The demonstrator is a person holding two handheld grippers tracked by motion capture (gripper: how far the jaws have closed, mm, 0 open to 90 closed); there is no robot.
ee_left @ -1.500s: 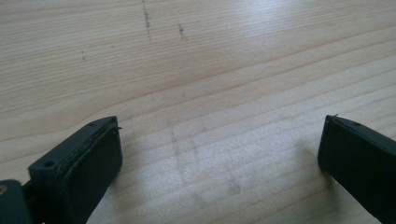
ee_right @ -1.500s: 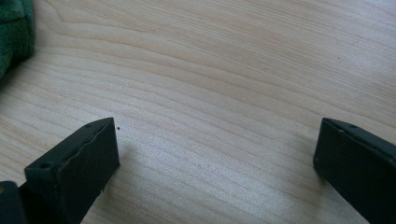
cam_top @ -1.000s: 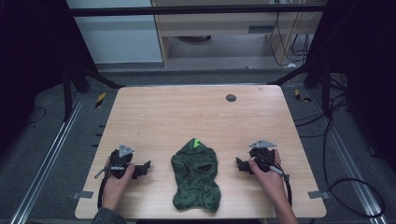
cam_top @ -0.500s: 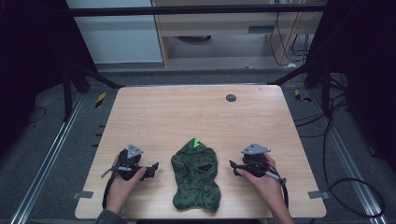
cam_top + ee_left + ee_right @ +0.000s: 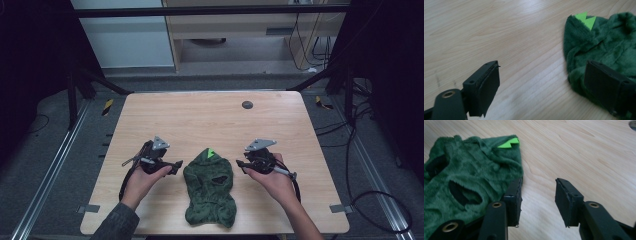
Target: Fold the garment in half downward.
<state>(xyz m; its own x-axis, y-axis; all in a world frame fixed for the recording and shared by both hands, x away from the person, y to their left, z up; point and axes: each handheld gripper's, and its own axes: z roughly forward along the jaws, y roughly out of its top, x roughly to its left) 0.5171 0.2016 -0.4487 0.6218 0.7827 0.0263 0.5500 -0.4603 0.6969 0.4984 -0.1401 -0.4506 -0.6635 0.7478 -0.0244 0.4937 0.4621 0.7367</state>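
Observation:
A dark green plush hood [image 5: 210, 192] with eye holes and a bright green spiked tab [image 5: 211, 153] lies flat near the table's front edge, in the middle. My left gripper [image 5: 176, 167] sits just left of it, held low over the wood. In the left gripper view its jaws stand wide open [image 5: 544, 82], and the right one overlaps the hood's edge [image 5: 599, 52]. My right gripper [image 5: 241, 164] is just right of the hood. It is open [image 5: 537, 200], with its left jaw at the plush edge [image 5: 474, 177] and bare wood between the jaws.
The wooden table [image 5: 200, 120] has a small dark round hole [image 5: 247, 104] near its far edge. Grey tape tabs [image 5: 86, 208] mark the front corners. Cables [image 5: 370, 150] lie on the floor to the right. Black frame posts stand at the far corners.
Both grippers have moved inward toward the hood from either side, and now sit close against its left and right edges. The hood has not moved.

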